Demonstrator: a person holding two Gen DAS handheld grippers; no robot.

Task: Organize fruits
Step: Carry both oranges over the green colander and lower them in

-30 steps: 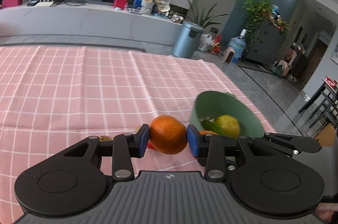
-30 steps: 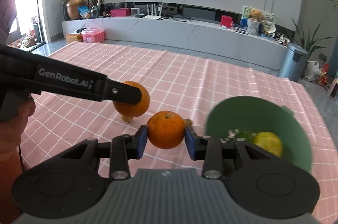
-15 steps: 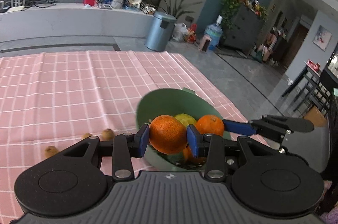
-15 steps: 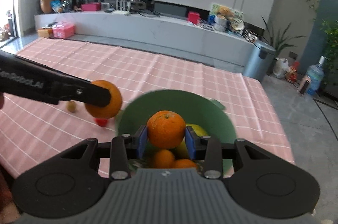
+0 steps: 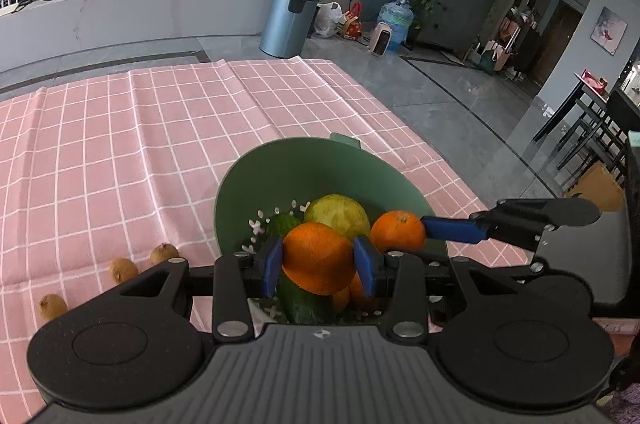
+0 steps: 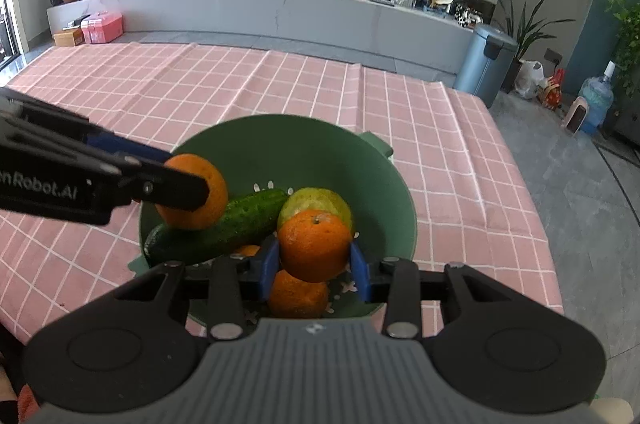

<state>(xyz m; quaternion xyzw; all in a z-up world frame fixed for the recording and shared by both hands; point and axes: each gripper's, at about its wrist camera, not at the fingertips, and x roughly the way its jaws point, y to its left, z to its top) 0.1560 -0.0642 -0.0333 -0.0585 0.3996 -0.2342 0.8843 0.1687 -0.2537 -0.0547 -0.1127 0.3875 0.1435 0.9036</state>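
A green colander bowl [image 5: 304, 163] [image 6: 332, 159] stands on the pink checked tablecloth. It holds a cucumber [image 6: 224, 226], a yellow-green fruit [image 5: 338, 214] [image 6: 314, 197] and oranges [image 6: 298, 294]. My left gripper [image 5: 319, 260] is shut on an orange [image 5: 319, 256] above the bowl's near side; that orange shows at the left in the right wrist view [image 6: 200, 199]. My right gripper [image 6: 315, 258] is shut on another orange [image 6: 315, 244] over the bowl, which shows at the right in the left wrist view [image 5: 397, 230].
Three small brown kiwis [image 5: 124, 268] lie on the cloth left of the bowl. The table's right edge [image 5: 440, 151] drops to a grey floor. A bin [image 5: 290, 19] and a long counter stand beyond the table.
Both grippers moved with their oranges from over the cloth to above the bowl and lowered toward the fruit inside. Both stay shut.
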